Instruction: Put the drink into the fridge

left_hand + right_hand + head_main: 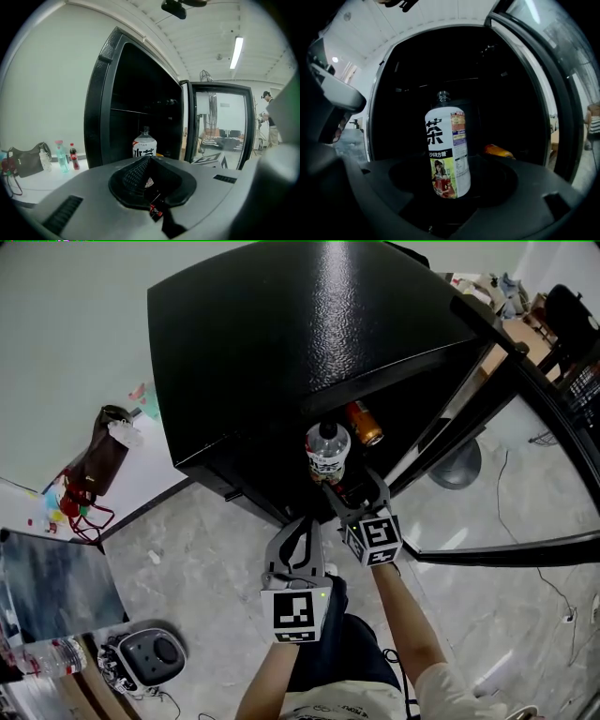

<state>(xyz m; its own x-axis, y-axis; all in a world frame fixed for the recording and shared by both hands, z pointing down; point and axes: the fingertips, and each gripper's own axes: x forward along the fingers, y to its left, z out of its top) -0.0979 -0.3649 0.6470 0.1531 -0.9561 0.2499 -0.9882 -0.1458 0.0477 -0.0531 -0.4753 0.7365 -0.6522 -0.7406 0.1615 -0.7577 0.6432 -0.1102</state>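
A clear tea bottle (327,451) with a white label stands upright just inside the open black fridge (281,352). In the right gripper view the tea bottle (446,150) sits between the jaws with a dark gap on either side. My right gripper (349,491) reaches into the fridge at the bottle's base and is open. An orange bottle (364,423) lies further back on the same shelf. My left gripper (298,545) hangs back outside the fridge, jaws together and empty. From there the tea bottle (144,145) shows past its tips.
The fridge's glass door (525,427) swings open to the right. A fan base (457,465) stands behind it. A brown bag (98,460) and drink bottles (61,156) rest on a white table at left. A grey device (145,657) lies on the floor.
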